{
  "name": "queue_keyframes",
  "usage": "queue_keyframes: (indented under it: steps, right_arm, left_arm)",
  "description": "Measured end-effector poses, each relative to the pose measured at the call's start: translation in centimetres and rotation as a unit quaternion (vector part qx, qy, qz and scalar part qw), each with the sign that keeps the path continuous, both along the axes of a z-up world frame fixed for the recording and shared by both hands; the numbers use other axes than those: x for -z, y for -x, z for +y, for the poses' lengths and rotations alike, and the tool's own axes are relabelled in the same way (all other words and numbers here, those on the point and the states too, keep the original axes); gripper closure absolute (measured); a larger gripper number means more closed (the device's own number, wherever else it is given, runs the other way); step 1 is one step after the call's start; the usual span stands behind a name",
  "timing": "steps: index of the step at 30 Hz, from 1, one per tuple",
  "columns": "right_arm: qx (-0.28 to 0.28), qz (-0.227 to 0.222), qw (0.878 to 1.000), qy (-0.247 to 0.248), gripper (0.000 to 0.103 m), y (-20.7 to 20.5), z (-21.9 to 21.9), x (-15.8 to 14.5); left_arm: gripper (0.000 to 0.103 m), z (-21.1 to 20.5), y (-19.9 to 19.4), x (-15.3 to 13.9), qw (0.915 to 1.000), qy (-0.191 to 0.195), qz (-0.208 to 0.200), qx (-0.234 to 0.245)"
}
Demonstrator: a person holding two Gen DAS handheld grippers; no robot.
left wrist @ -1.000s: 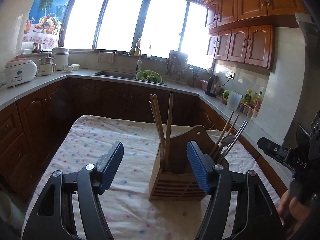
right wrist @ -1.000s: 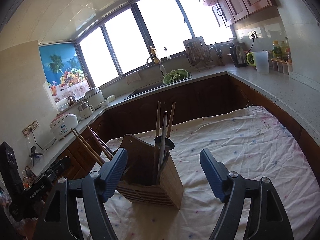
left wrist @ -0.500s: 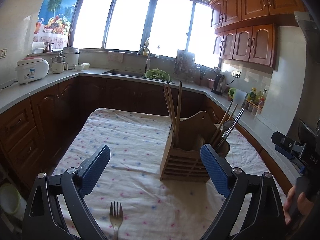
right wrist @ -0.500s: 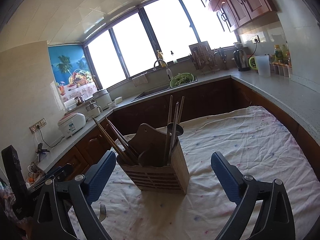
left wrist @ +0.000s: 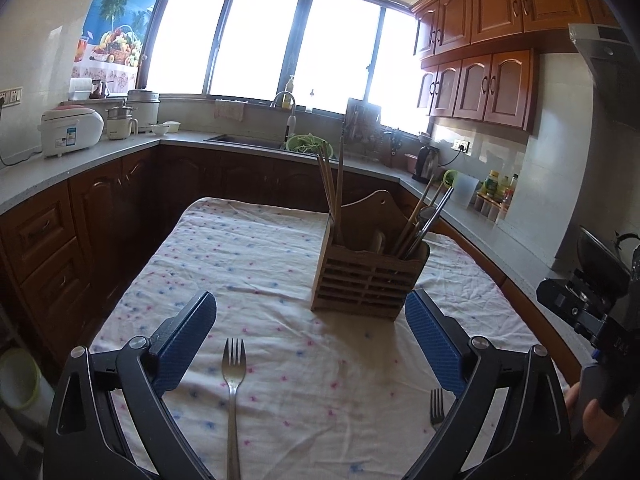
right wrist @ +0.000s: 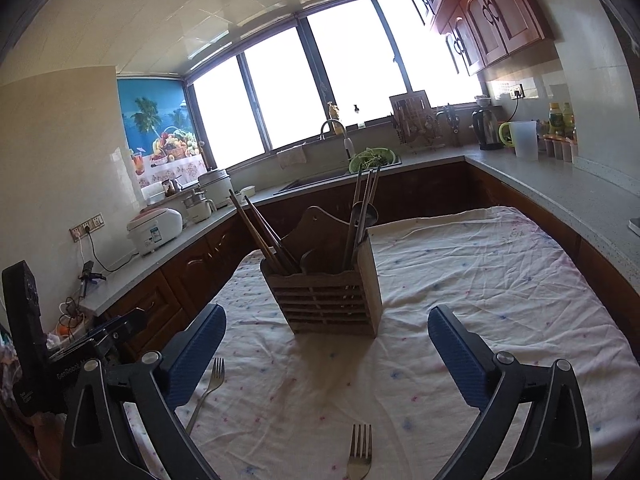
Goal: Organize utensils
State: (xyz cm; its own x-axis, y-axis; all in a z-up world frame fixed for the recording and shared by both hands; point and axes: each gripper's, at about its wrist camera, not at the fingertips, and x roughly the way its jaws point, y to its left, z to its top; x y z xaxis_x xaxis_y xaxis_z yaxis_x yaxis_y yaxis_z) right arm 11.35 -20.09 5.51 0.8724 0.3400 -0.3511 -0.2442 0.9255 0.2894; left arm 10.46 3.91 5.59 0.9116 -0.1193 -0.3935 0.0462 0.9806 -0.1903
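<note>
Two forks lie flat before the wooden holder (left wrist: 366, 280).
Left tool (left wrist: 310, 340) and right tool (right wrist: 326, 354) are both opening, empty; each fork (left wrist: 233, 380) (right wrist: 359, 454) rests near the table's (left wrist: 256, 248) near edge.

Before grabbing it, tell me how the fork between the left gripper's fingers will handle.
The fork looks like thin metal: probably stiff and light. It lies flat on the wrinkled cloth, so pinching it may snag fabric. Its smooth handle could slip.
</note>
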Motion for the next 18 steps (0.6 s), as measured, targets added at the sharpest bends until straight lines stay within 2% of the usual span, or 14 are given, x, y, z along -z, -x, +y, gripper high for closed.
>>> queue_keyframes:
  steps: [4, 7, 9, 11, 13, 14, 16, 18]
  right_arm:
    - [-0.002, -0.029, 0.999, 0.013, 0.000, 2.2, 0.0, -1.5]
    - [-0.011, -0.058, 0.997, 0.041, 0.000, 3.7, 0.3, -4.4]
    - [-0.014, -0.089, 0.995, 0.049, 0.000, 5.1, 0.2, -6.4]
    - [-0.010, -0.112, 0.992, 0.049, 0.000, 6.2, 0.0, -7.5]
    - [0.002, -0.117, 0.992, 0.039, 0.000, 6.9, -0.4, -7.2]
    - [0.010, -0.118, 0.992, 0.037, 0.000, 7.1, -0.6, -6.5]
    - [0.015, -0.119, 0.992, 0.035, 0.000, 7.5, -0.7, -4.3]
    - [0.016, -0.104, 0.994, 0.041, 0.000, 7.5, -0.3, -1.9]
  left_arm:
    - [0.005, -0.3, 1.6, -1.2, 0.9997, -0.003, -0.009, 0.021]
    - [0.004, -0.6, 3.3, -3.6, 0.9989, -0.021, -0.042, 0.007]
    - [0.000, -0.4, 4.4, -5.2, 0.9976, -0.020, -0.067, 0.005]
    - [0.000, -0.2, 5.3, -5.8, 0.9957, -0.013, -0.092, 0.001]
    - [0.000, -0.2, 5.9, -5.1, 0.9950, -0.008, -0.099, 0.002]
    - [0.000, -0.5, 5.8, -4.4, 0.9960, -0.013, -0.088, 0.009]
    - [0.000, -1.2, 5.5, -2.5, 0.9976, -0.033, -0.060, 0.007]
    - [0.000, -2.0, 5.7, -0.3, 0.9967, -0.058, -0.053, -0.017]
